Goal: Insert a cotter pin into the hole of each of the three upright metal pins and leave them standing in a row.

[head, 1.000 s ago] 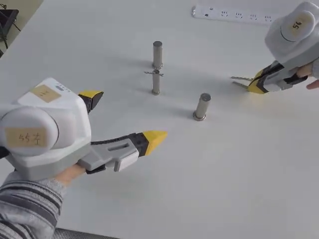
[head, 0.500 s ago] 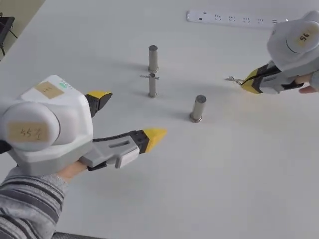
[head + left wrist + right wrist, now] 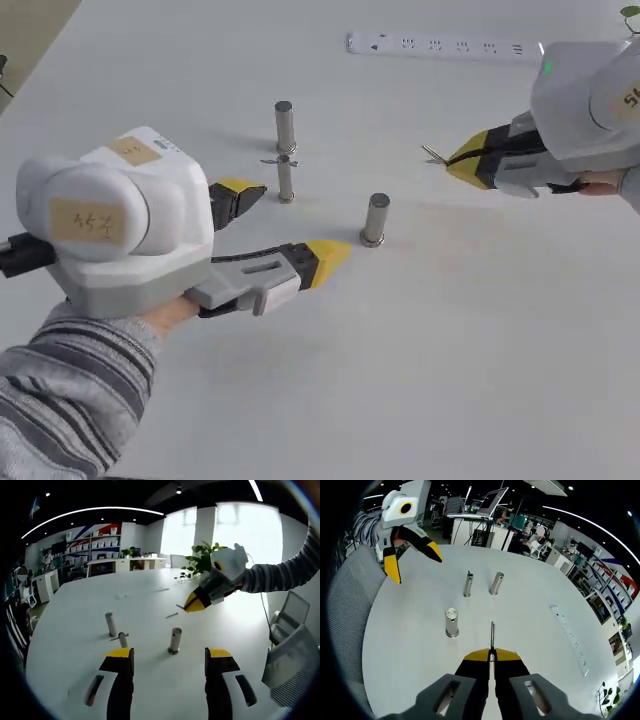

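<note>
Lifted a cotter (image 3: 432, 154) off the bench (image 3: 420, 350) in the last second and swung it toward the pins, with right gripper (image 3: 455, 162) jaws clamped on it, tip forward. Brought left gripper (image 3: 290, 222) closer too, jaws wide apart and empty, just short of near pin (image 3: 376, 220). Pick-up done, then; insertion next. Middle pin (image 3: 286, 178) already cottered; far pin (image 3: 284, 125) and near pin bare, all three upright on the bench
</note>
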Motion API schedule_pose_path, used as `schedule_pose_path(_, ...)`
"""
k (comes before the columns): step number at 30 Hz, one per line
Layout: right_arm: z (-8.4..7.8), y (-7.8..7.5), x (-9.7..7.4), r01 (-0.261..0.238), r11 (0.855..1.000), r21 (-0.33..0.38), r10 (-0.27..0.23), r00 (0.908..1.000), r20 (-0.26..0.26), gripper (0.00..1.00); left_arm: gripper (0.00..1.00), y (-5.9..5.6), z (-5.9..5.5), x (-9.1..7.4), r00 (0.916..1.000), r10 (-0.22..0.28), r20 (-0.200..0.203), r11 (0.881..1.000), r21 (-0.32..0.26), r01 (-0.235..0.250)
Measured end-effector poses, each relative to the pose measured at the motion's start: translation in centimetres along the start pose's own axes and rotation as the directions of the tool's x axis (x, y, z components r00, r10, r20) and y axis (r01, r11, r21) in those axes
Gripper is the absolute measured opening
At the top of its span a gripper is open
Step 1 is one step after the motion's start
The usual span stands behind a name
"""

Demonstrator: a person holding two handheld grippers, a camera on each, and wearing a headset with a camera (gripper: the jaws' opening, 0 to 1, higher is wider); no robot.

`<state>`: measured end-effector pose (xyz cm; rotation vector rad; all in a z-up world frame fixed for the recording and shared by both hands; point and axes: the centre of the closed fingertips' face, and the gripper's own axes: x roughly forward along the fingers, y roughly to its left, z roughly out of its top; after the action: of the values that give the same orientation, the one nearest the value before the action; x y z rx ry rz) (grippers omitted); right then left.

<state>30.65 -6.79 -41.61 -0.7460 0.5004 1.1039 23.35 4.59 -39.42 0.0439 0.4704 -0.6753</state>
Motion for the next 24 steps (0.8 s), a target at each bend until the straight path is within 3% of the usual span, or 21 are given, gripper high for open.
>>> schedule_pose_path(9, 2.1, 3.0, -0.5, -0.034, 0.996, -0.084, 0.041, 0.9964, 0.074, 0.00, 0.43, -1.6, 0.6, 1.0, 0.9980, -0.062, -0.014, 0.998, 0.001, 0.062)
schedule_pose_path(14, 2.6, 4.3, -0.5, -0.060, 0.989, -0.136, 0.072, 0.9937, 0.086, 0.00, 0.37, -2.1, 1.0, 1.3, 0.9958, -0.092, 0.001, 0.995, -0.044, 0.092)
schedule_pose_path(19, 3.1, 5.4, -0.5, -0.072, 0.975, -0.211, 0.093, 0.9914, 0.092, 0.00, 0.32, -2.6, 1.1, 1.5, 0.9931, -0.117, 0.004, 0.988, -0.104, 0.117)
schedule_pose_path(24, 3.9, 6.7, -0.5, -0.077, 0.956, -0.284, 0.110, 0.9888, 0.101, 0.00, 0.22, -3.1, 1.5, 1.5, 0.9890, -0.144, 0.031, 0.978, -0.145, 0.147)
